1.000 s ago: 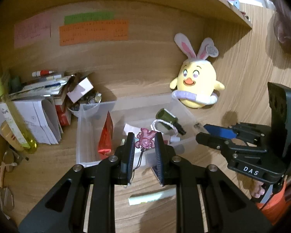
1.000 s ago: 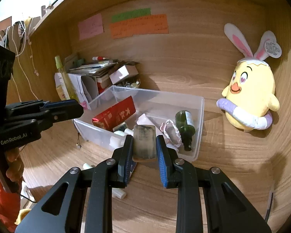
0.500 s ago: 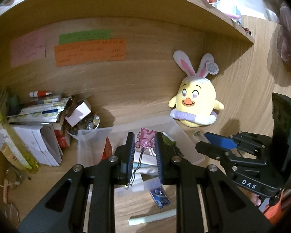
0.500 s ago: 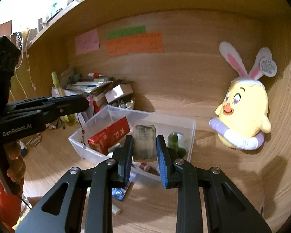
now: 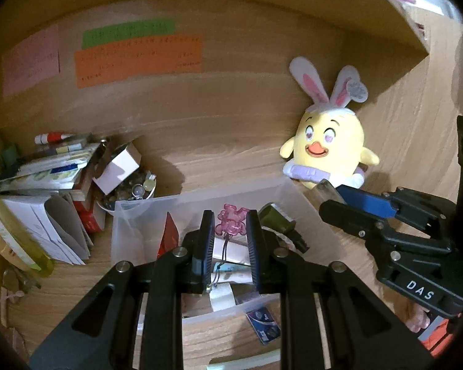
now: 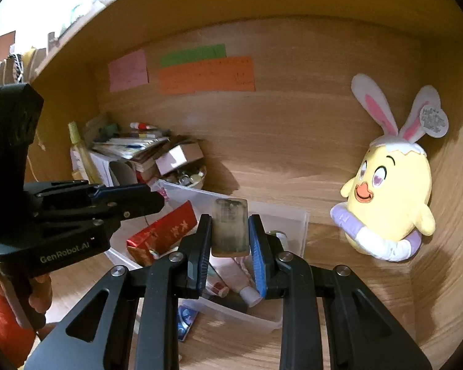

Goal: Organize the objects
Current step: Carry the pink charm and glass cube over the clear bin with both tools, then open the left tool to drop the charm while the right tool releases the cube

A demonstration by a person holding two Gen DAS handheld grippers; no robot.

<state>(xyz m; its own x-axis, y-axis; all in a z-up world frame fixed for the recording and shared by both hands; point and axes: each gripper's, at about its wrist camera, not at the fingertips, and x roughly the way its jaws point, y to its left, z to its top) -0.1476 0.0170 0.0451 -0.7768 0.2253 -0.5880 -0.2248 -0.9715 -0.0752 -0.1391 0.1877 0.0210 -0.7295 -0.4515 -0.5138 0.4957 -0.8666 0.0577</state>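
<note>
My left gripper [image 5: 230,215] is shut on a pink translucent charm [image 5: 231,222] with a black cord hanging down, held above the clear plastic bin [image 5: 139,215]. My right gripper [image 6: 230,219] is shut on a greyish translucent rectangular block [image 6: 230,226], also held above the bin [image 6: 296,219]. The bin holds a red packet [image 6: 166,228], a dark green bottle [image 5: 276,220], white tubes and other small items. The right gripper also shows at the right of the left wrist view [image 5: 339,203]; the left gripper shows at the left of the right wrist view [image 6: 151,197].
A yellow chick plush with bunny ears [image 5: 327,151] leans in the back right corner. Stacked papers and boxes [image 5: 52,166], a bowl of small items [image 5: 132,188] and a yellow-green bottle [image 5: 12,240] stand left. A blue card [image 5: 264,323] and a pale stick [image 5: 247,360] lie before the bin.
Both grippers have risen and moved in over the bin, still holding the charm and the block. The bin now lies lower in both views.
</note>
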